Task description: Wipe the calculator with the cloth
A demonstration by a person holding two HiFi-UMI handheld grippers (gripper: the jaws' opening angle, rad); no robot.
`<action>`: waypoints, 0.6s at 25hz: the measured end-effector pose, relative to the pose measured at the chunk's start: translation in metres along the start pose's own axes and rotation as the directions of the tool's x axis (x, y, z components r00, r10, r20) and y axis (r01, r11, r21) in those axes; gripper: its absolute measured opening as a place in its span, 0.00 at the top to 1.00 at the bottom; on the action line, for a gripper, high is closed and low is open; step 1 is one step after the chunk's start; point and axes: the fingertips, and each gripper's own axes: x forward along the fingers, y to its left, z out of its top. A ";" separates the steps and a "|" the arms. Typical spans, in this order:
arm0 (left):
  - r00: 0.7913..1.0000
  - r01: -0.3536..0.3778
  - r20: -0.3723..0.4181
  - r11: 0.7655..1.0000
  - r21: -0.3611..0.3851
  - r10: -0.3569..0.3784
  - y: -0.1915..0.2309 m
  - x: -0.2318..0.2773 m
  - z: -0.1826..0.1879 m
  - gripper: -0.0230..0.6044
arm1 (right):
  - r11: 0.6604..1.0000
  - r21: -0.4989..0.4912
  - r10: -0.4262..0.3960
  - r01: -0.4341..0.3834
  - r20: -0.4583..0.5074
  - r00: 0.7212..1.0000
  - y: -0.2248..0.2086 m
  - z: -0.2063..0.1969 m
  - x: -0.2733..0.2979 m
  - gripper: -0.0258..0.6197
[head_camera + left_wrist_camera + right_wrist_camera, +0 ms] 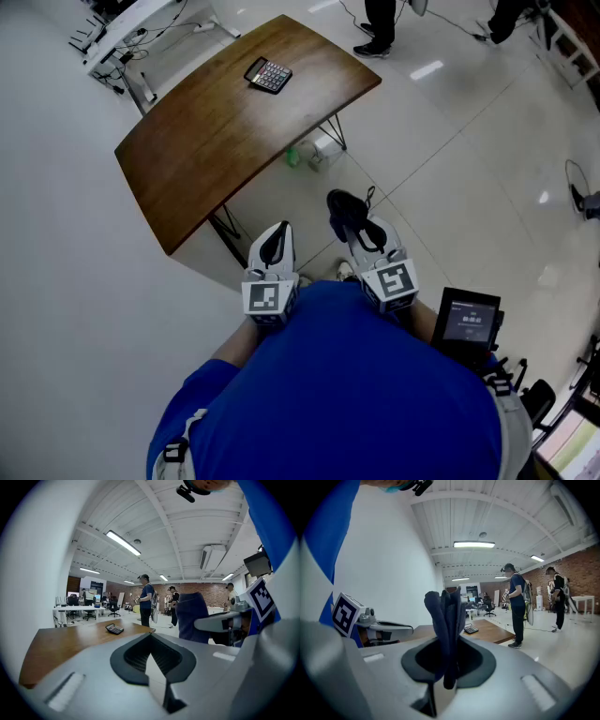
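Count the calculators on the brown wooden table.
1. The dark rectangular calculator lies near the far end of the brown wooden table, alone; none of the tabletop is hidden.

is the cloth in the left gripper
No, the cloth is pinched in the right gripper, while the left gripper is shut on nothing.

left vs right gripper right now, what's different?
The right gripper has its jaws shut on the dark blue cloth; the left gripper has its jaws together, empty. In the head view, cloth bunches past the right gripper's tips; the left gripper's tips are bare. Shared: both are near the person, short of the table and calculator.
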 end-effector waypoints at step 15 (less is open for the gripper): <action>1.000 0.007 0.024 1.000 0.002 -0.007 -0.009 0.006 0.005 0.95 | 0.999 0.013 -0.035 0.035 0.010 0.999 -0.017 -0.007 -0.006 0.86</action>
